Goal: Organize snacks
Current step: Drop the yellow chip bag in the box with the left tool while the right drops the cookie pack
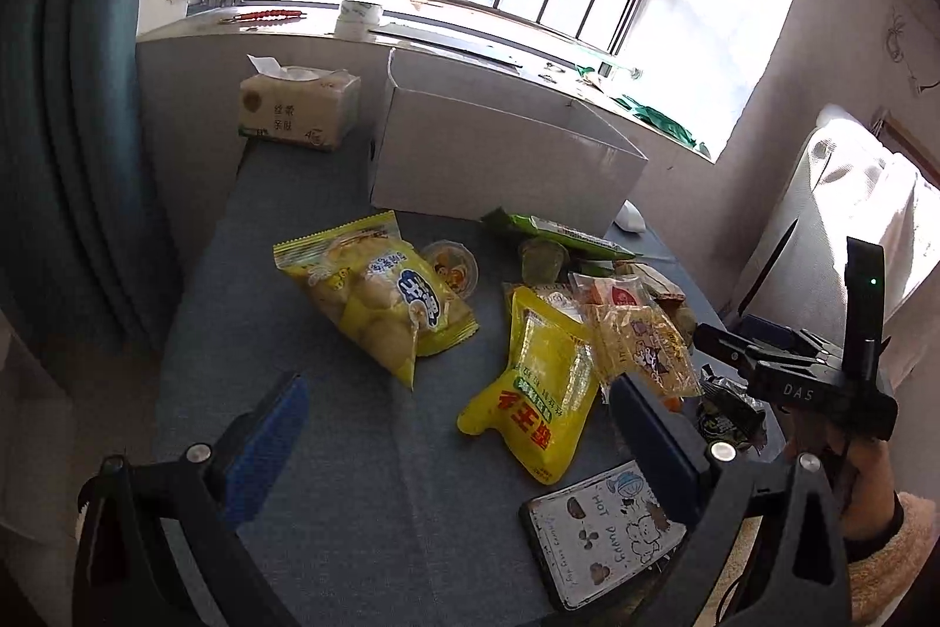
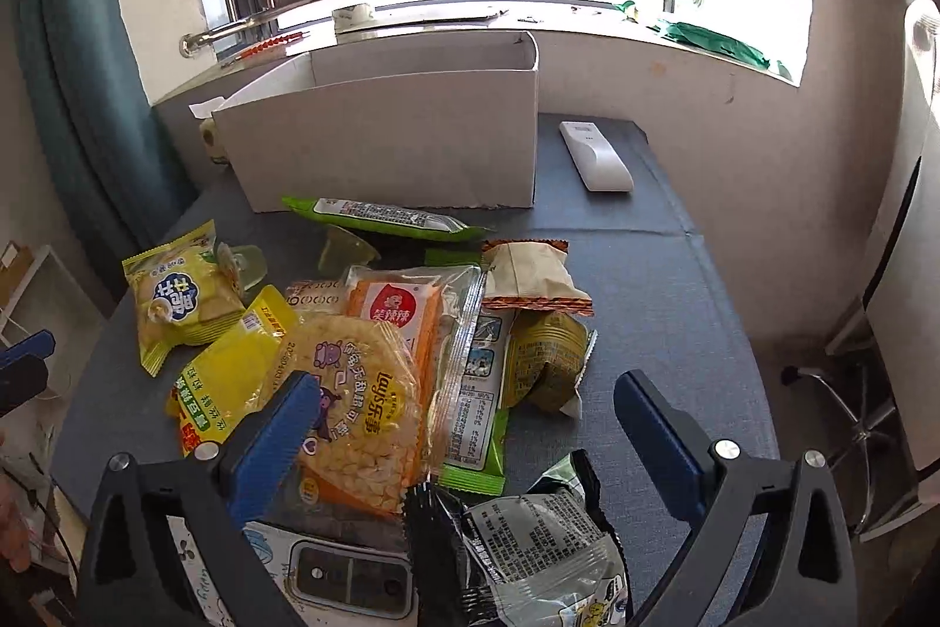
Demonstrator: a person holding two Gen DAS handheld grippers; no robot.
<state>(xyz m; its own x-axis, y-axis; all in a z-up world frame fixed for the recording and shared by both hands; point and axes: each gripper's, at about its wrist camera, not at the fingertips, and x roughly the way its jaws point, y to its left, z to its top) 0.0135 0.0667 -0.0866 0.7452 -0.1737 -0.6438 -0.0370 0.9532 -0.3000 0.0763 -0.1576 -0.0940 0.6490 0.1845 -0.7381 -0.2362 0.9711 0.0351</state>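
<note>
Several snack packs lie on the blue-grey table (image 1: 352, 451). A yellow puff bag (image 1: 376, 298) lies left, a yellow pouch (image 1: 537, 386) in the middle, a clear corn snack pack (image 2: 358, 409) and an orange pack (image 2: 399, 315) beside it. An open white box (image 1: 499, 157) stands at the back; it also shows in the right wrist view (image 2: 399, 139). My left gripper (image 1: 458, 421) is open and empty above the table near the yellow pouch. My right gripper (image 2: 464, 421) is open and empty over the pile, above a black-and-grey pack (image 2: 540, 539).
A phone (image 1: 605, 533) lies at the front edge. A tissue pack (image 1: 299, 110) stands back left. A white remote (image 2: 593, 157) lies right of the box. Green wrapper (image 2: 382, 215) and jelly cups (image 1: 452, 268) lie before the box. A window sill runs behind.
</note>
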